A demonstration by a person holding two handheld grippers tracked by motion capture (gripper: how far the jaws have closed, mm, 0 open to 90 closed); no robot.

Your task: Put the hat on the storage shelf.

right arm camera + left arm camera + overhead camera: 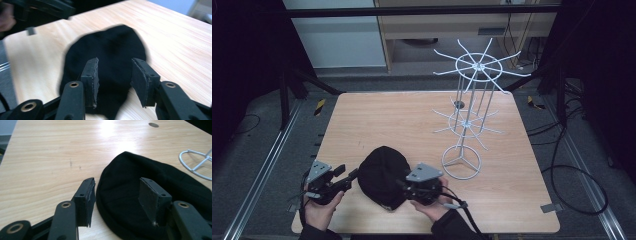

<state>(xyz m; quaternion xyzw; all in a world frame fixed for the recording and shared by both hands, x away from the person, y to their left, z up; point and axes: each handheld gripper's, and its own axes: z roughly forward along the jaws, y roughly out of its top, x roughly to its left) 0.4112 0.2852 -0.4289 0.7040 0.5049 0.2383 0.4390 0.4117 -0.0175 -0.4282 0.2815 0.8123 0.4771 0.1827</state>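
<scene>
Black beanie (382, 176) lies between both grippers, white wire rack (469, 110) beyond.

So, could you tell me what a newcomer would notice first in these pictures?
Probably the black beanie, lying flat near the front edge of the wooden table, with the left gripper and the right gripper on either side of it, both open. Next, the tall white wire rack standing at the table's right.

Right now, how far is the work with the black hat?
Done: the black hat lies flat on the table. In hand: both claws, left and right, are open at its edge, gripping nothing. Left: grasping it, perhaps for the empty white wire rack.
</scene>
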